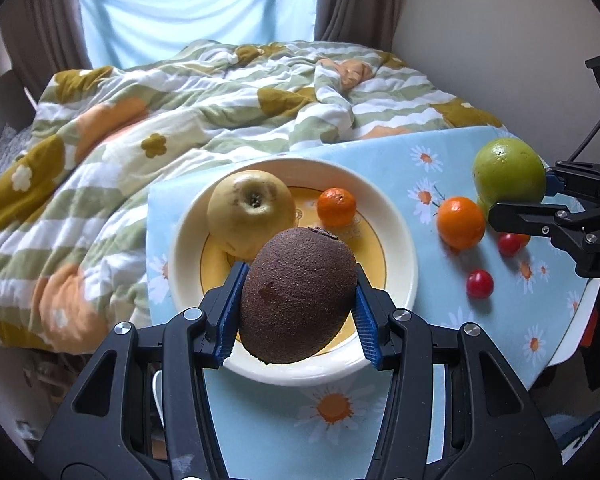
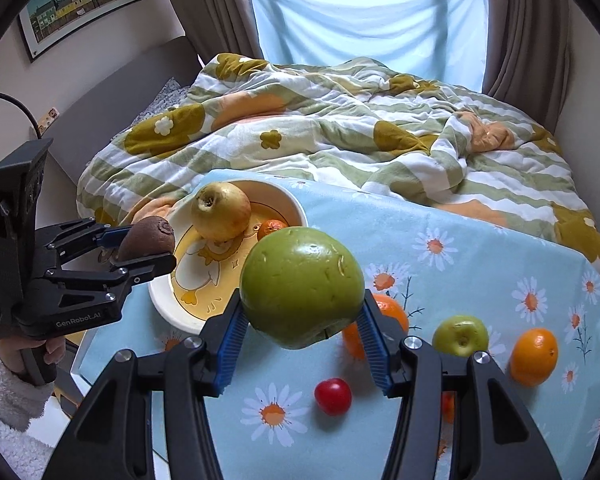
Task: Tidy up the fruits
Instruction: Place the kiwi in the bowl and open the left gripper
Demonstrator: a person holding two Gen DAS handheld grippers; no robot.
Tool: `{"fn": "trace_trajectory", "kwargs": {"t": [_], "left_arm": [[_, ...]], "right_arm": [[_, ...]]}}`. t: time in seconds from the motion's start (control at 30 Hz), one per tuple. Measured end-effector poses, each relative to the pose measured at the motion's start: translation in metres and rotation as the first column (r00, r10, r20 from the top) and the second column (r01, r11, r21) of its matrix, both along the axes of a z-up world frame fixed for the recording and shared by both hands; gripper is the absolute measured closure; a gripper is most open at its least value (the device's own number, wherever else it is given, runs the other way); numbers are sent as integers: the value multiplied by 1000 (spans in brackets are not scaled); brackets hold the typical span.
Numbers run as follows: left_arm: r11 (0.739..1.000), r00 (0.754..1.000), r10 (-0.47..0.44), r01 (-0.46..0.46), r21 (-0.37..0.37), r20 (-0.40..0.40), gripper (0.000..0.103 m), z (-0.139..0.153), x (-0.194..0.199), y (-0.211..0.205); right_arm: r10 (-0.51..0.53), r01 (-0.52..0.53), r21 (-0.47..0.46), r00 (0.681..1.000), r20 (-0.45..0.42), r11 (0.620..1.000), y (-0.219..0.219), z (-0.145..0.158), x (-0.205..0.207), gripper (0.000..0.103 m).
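Left gripper: jaws clamped on the brown kiwi, blue pads pressing both flanks; the fruit juts forward beyond the tips.
Right gripper: jaws gripping the big green apple, which bulges above and ahead of the pads.
Bowl: directly under and ahead of the left jaws on the tabletop; well to the left of the right jaws.
Already in the bowl: yellow apple and a small mandarin, both beyond the kiwi.
Loose fruit: orange, small green apple and cherry tomato lie beside and below the right jaws; another orange sits partly hidden behind the right pad.
Step in hand, as I judge it: lowering the kiwi into the bowl, the green apple to follow.
Doing it well: bring the kiwi down over the bare yellow floor nearest the jaws, not onto the yellow apple; release only once it rests, since it may roll.
Risk: both grippers converging on one bowl could clash; stagger them.
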State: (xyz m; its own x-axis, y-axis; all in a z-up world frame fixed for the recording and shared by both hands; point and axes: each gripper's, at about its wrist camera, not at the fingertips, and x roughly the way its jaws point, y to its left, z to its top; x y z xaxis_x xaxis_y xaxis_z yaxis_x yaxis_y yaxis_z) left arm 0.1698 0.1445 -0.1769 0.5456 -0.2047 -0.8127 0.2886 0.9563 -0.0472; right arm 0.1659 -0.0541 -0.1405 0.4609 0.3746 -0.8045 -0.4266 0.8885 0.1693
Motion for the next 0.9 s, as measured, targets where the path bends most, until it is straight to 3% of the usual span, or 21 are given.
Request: {"fn": "trace_trajectory", "kwargs": {"t": [0.37,0.67,0.77,0.9], "left_arm": [[990,991,-132,133,48,-31,47,-34,29,5],[987,988,-151,153,41,-41,45,-39,33,2],[986,988,-150,152,63,-33,0,-35,31,1],[989,989,-144,145,33,-25,0,-23,24,5]], "right_arm": [[-66,65,-14,997,-30,998,20,-14,11,53],[-113,112,-24,993,-43,993,16,-18,13,53],[-121,120,-23,992,-43,992,15,-15,14,53],[-120,119,-28,992,-34,993,16,-10,14,53]]}}
